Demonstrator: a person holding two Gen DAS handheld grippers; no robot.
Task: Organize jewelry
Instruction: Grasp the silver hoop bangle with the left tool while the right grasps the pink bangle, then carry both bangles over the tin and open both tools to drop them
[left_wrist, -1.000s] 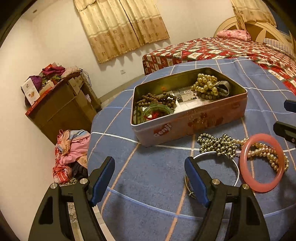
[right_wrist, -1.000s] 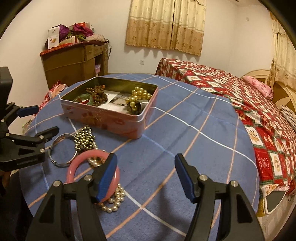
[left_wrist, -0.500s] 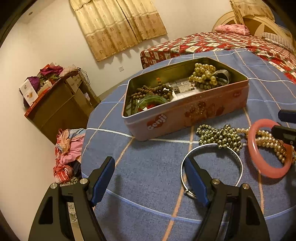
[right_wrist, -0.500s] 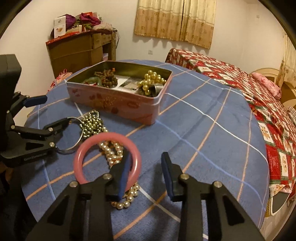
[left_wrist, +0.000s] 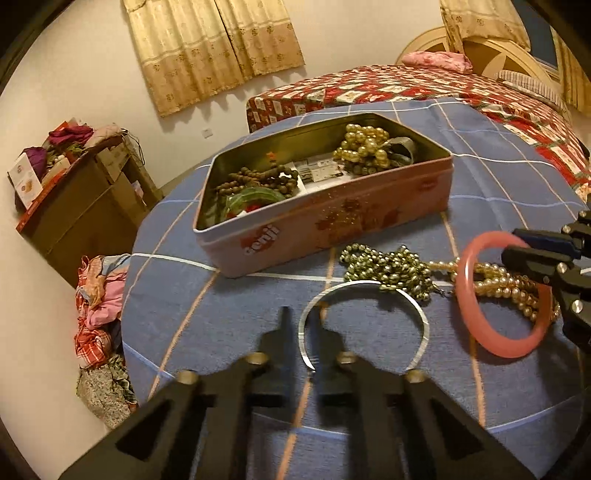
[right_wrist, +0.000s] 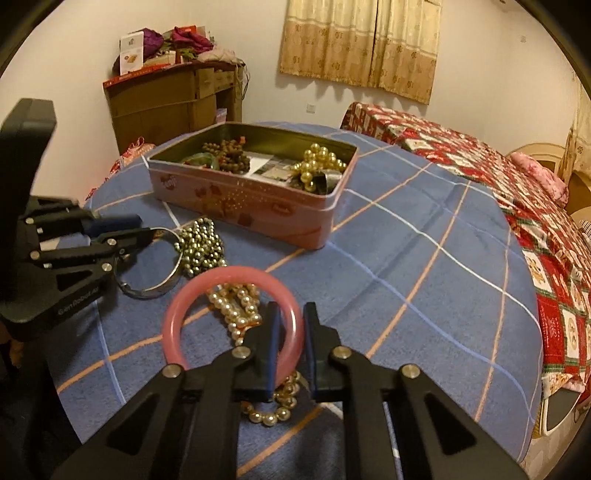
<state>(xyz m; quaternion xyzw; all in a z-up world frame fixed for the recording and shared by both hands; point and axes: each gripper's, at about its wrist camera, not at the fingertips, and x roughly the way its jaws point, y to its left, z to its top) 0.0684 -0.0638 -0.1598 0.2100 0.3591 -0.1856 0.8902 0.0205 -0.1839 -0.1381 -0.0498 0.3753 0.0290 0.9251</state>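
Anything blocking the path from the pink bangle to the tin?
Nothing solid. The right gripper straddles the pink bangle, which lies over the pearl strand. Between it and the open tin sits only low green-gold beads; lifting clears them. The tin wall needs clearing too.

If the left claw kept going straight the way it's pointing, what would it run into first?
The left claw, closed around the silver bangle's rim, points toward the pink tin. Only bare blue tablecloth lies between, so the tin's front wall probably comes first, though depth is unclear.
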